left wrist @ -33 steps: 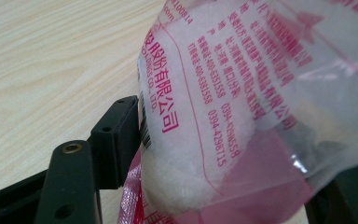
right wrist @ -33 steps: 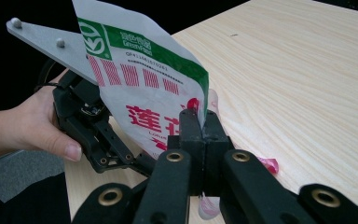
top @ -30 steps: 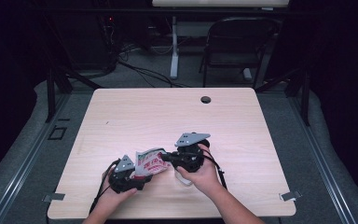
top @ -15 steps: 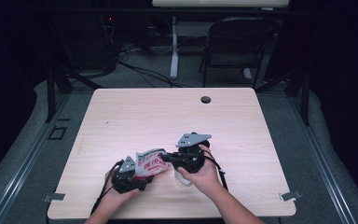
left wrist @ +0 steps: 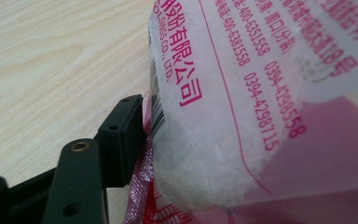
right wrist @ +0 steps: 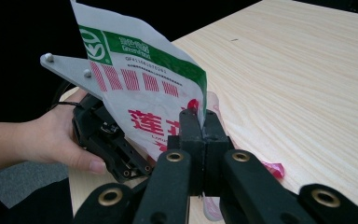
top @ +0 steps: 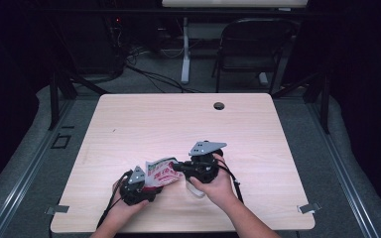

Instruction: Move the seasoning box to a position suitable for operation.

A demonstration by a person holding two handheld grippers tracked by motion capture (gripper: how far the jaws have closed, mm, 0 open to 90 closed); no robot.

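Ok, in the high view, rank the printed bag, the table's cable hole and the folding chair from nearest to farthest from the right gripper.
1. Printed bag: pinched in the right gripper, on its left.
2. Cable hole: near the table's far edge, ahead of the gripper.
3. Folding chair: on the floor beyond the table.

Bag [right wrist: 140,88]: thin plastic film, glossy, crinkled, printed red, green and white; white grainy stuff shows through its clear part. Table [top: 144,124] under the bag: pale wood-grain top, smooth, matt. Right gripper [right wrist: 200,122] on the bag's edge: black matt plastic jaws, brass-looking rivets. Left gripper [top: 151,184]: grey matt plate.
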